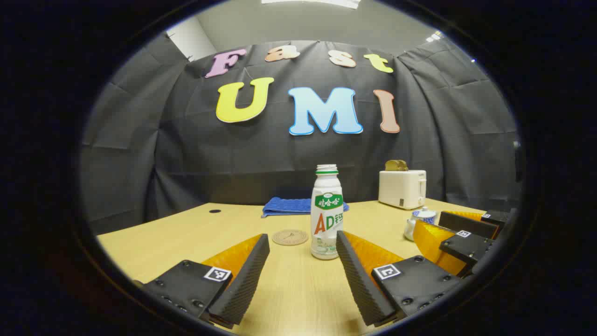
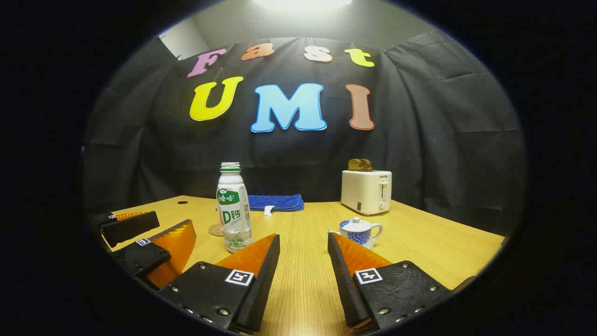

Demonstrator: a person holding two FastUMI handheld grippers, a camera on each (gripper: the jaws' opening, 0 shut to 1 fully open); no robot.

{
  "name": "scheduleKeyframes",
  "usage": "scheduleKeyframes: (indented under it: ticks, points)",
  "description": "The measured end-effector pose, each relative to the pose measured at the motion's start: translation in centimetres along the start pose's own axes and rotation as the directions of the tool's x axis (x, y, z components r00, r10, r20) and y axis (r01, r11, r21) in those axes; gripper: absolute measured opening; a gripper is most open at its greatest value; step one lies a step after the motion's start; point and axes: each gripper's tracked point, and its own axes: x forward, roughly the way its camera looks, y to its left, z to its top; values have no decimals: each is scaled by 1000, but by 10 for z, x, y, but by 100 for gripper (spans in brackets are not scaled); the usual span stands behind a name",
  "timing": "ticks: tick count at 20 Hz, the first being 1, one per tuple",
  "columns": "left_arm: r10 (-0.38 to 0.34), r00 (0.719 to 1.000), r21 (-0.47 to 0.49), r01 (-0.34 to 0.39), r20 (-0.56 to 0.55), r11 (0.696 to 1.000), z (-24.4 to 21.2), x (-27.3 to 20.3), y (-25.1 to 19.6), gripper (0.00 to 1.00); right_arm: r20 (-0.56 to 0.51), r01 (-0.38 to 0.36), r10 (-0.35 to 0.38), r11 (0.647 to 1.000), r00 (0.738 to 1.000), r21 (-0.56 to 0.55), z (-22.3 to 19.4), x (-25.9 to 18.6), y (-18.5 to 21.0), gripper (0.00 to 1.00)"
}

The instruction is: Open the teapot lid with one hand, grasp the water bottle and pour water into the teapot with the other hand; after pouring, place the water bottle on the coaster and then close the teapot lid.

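Nothing of the task looks done yet. The water bottle stands upright on the surface, uncapped as far as the left gripper view shows, and untouched. In that view it sits at about 12 o'clock from the left tool, just beyond the tips and nearer the 1 o'clock finger. The left tool's fingers are spread wide, with nothing between them.

The coaster lies flat at roughly 11 o'clock from the left tool, just beside the bottle and bare.

The teapot stands in the right gripper view at about 1 o'clock from the right tool, just past the tip of one finger, with its lid seated on top. The right tool's fingers are also apart and hold nothing. In the left gripper view the teapot is partly hidden behind the right tool at the 3 o'clock edge.

Farther back, a toaster with bread in its slots stands at 1 o'clock, and a folded blue cloth lies at 12 o'clock near the booth wall.

Every step appears to remain: lifting the lid, grasping the bottle, pouring, setting the bottle on the coaster, and replacing the lid. Judging by the layout, the right tool seems lined up for the lid and the left for the bottle.
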Motion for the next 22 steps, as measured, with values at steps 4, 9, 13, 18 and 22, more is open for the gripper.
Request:
scheduleKeyframes:
  ticks: [4, 9, 13, 18, 22]
  points:
    - [-7, 1000, 0, 7, -4, 1000, -2, 2, 0, 95, -3, 68, -68, 998, 998, 3, 0, -1, -8, 64]
    - [-99, 995, -2, 99, 5, 995, 4, 11, -16, 100, 3, -21, 21, 1000, 1000, 3, 0, -3, -15, 64]
    - [-46, 999, -2, 46, 4, 999, 2, 11, -4, 100, 4, 49, -49, 999, 999, 4, 1, -1, -35, 64]
    - [-21, 1000, -3, 21, 1, 1000, 2, 20, 0, 100, 10, -35, 35, 999, 999, 11, 3, 3, -32, 64]
    - [-30, 1000, 11, 30, 4, 999, 4, 40, -8, 100, -1, -40, 40, 999, 999, -23, 2, 19, -43, 64]
